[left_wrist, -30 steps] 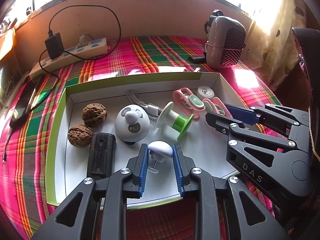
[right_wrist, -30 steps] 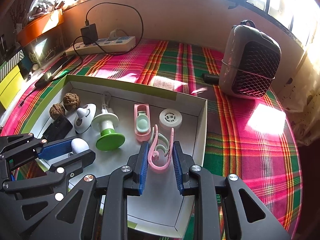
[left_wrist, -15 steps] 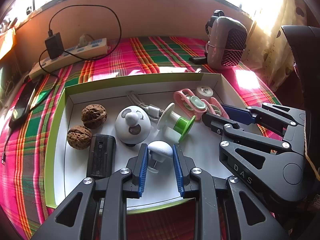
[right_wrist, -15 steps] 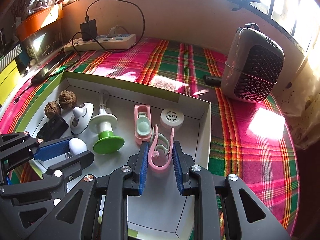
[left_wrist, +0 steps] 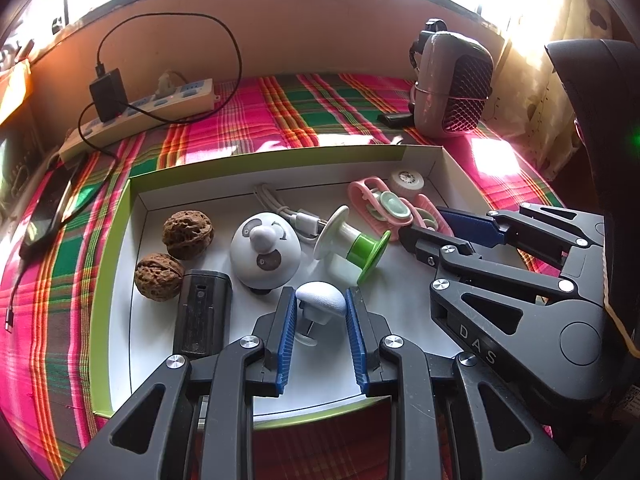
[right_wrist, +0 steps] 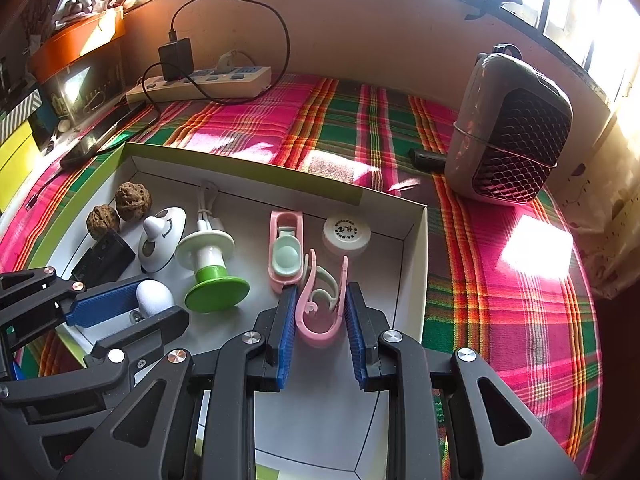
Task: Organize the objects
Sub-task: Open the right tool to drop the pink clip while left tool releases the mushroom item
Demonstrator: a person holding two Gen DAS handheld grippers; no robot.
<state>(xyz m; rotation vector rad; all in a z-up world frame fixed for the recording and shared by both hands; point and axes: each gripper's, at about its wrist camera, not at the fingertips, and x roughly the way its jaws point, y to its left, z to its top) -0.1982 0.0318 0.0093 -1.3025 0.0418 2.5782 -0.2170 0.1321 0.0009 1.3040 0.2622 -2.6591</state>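
Observation:
A white box with a green rim [left_wrist: 108,280] [right_wrist: 412,264] lies on the plaid cloth. My left gripper [left_wrist: 320,304] is shut on a white mushroom-shaped piece [left_wrist: 322,298] over the box's near side; that piece also shows in the right wrist view [right_wrist: 154,296]. My right gripper [right_wrist: 320,300] is shut on a pink clip [right_wrist: 320,312] over the box's right part. In the box lie two walnuts [left_wrist: 187,234], a black block [left_wrist: 202,312], a white dome toy [left_wrist: 264,252], a white and green spool [left_wrist: 352,246], a second pink clip [right_wrist: 285,252] and a white round cap [right_wrist: 346,234].
A grey heater [right_wrist: 508,128] stands at the back right. A power strip with a black charger and cable [right_wrist: 200,80] lies at the back left. A phone [left_wrist: 44,216] lies left of the box. The wall and window sill close the far side.
Both grippers have lifted and drawn back slightly with their pieces still held. The things in the box have not moved.

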